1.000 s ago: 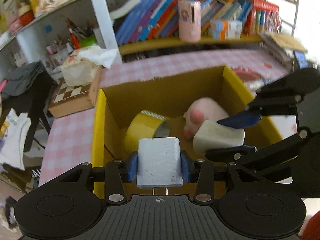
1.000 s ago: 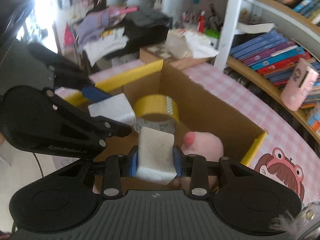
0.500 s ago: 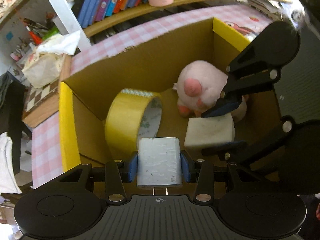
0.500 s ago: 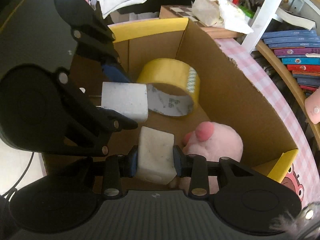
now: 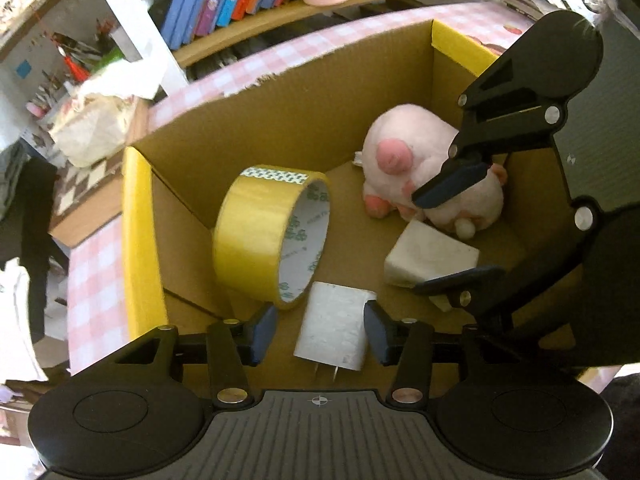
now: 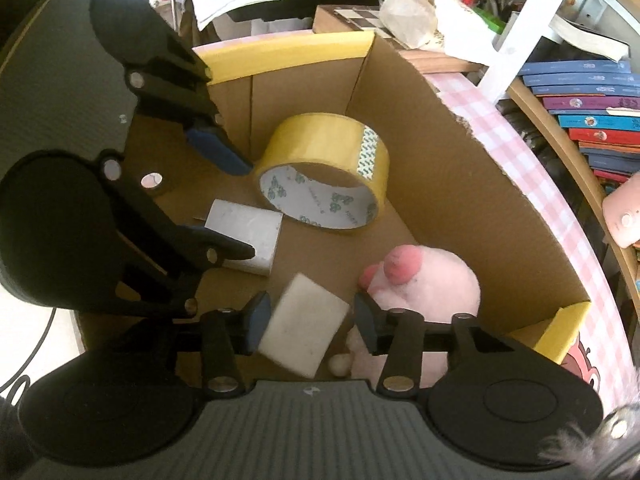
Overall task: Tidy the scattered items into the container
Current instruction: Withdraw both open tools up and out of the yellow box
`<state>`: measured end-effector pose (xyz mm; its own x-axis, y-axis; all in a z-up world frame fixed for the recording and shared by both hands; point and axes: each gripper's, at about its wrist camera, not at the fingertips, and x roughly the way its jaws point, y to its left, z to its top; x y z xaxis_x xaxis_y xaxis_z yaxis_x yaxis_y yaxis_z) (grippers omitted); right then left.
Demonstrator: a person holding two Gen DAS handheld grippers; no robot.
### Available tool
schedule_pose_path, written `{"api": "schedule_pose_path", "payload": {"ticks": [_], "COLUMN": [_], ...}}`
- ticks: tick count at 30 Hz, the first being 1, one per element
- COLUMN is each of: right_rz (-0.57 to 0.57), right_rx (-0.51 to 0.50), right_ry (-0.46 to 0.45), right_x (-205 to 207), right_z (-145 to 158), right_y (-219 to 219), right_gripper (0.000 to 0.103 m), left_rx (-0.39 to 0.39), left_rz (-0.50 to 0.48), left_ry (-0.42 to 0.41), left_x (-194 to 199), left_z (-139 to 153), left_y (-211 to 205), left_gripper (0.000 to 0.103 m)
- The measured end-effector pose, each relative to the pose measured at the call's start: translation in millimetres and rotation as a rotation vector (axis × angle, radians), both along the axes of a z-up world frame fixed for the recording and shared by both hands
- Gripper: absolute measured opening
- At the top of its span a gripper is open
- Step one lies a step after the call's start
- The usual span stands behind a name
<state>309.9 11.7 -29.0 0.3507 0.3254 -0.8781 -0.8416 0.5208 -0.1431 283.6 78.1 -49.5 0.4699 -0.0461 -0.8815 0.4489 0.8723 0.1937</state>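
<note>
Both the left gripper (image 5: 320, 330) and the right gripper (image 6: 308, 322) have just been opening, with one white plug adapter (image 5: 334, 334) and one white foam block (image 6: 304, 326) loose between their jaws inside the brown cardboard box (image 5: 280, 120), beside one yellow tape roll (image 5: 260, 236) and one pink plush pig (image 5: 400, 160).

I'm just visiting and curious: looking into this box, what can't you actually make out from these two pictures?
- Charger prongs: left wrist view, half behind the left gripper's body.
- Pig: left wrist view, partly behind the right gripper; lower body cut off in the right wrist view.
- Sponge: blurred in the right wrist view; resting or falling, unclear.
- Box near wall: hidden by both grippers.
- Book titles: too small.
</note>
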Motion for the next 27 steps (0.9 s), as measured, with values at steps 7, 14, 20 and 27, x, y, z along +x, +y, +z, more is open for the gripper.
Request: {"api": "schedule_pose_path", "payload": {"ticks": [7, 14, 20, 27], "right_rz": [-0.03, -0.091, -0.145, -0.199], "right_rx": [0.031, 0.092, 0.158, 0.226], "right_ry": [-0.059, -0.135, -0.201, -0.246], "right_x": [-12, -29, -53, -92], "right_z": [21, 48, 70, 84], "right_y": [-7, -23, -40, -53], "right_gripper": [0.052, 0.065, 0.071, 0.073], "left_rx": [0.015, 0.005, -0.051, -0.088], "left_rz": [0.014, 0.071, 0.158, 0.239], "left_ry": [-0.099, -0.234, -0.328, -0.402], "left_x": [-13, -38, -66, -108], "left_z": [23, 52, 72, 87], "left_y": [-1, -4, -2, -1], "left_gripper": [0.054, 0.066, 0.077, 0.079]}}
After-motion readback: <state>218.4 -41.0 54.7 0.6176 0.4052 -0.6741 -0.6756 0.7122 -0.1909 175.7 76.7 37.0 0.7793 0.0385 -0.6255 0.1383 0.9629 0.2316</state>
